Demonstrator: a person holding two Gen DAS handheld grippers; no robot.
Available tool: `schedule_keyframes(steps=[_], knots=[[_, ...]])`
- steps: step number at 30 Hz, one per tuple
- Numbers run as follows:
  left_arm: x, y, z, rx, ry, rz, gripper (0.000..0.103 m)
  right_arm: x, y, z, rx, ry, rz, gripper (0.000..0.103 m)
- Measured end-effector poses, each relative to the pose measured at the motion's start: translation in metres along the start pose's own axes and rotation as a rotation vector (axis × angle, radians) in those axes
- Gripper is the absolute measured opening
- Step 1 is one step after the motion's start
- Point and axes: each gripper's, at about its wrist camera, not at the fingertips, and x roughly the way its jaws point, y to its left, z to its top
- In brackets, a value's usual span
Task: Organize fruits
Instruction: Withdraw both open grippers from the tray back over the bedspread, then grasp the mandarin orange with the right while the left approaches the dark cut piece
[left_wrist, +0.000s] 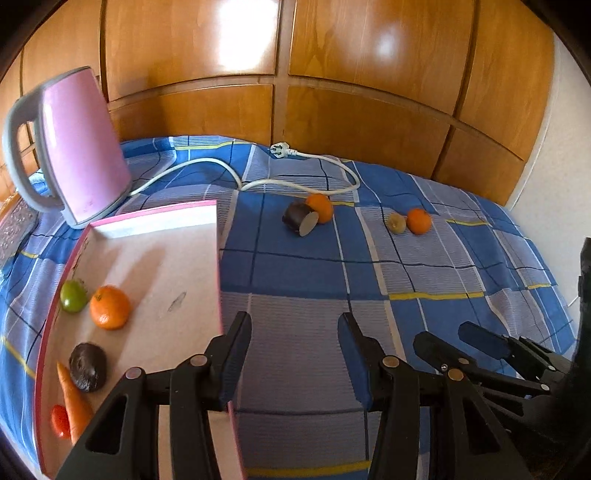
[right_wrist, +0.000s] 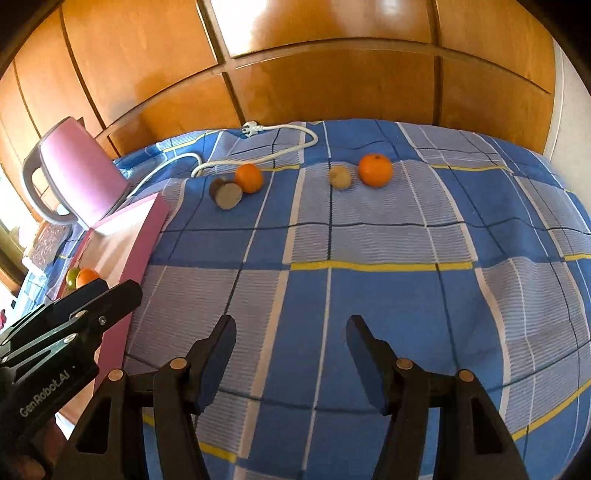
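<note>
A pink tray (left_wrist: 166, 258) at the left holds a green fruit (left_wrist: 74, 301), an orange (left_wrist: 110, 307), a dark purple fruit (left_wrist: 88, 366), a carrot (left_wrist: 74, 402) and a red tomato (left_wrist: 60, 421). Farther off on the blue checked cloth lie a cut dark fruit (right_wrist: 226, 194) touching an orange (right_wrist: 249, 178), and a brownish kiwi (right_wrist: 340, 177) beside another orange (right_wrist: 375, 169). My left gripper (left_wrist: 293, 332) hovers open and empty over the tray's right wall and the cloth. My right gripper (right_wrist: 291, 332) hangs open and empty over bare cloth, just right of the left one.
A pink kettle (left_wrist: 79, 147) stands behind the tray; its white cord (left_wrist: 295, 184) and plug (left_wrist: 279, 149) trail across the cloth behind the loose fruits. Wooden panelling (right_wrist: 332, 81) closes off the back. A patterned object (left_wrist: 14, 229) lies at the far left.
</note>
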Motion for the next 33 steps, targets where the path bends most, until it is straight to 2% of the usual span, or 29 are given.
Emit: schedule_keyframes(steps=[18,33], knots=[[0.059,0.001,0.039,-0.06,0.071,-0.009,0.049,0.034,-0.012,0.035,-0.007,0.003,0.019,0.063],[0.091,0.006,0.055,-0.062,0.076,0.008,0.048,0.058,-0.012,0.066,-0.006,-0.011,0.029,0.063]])
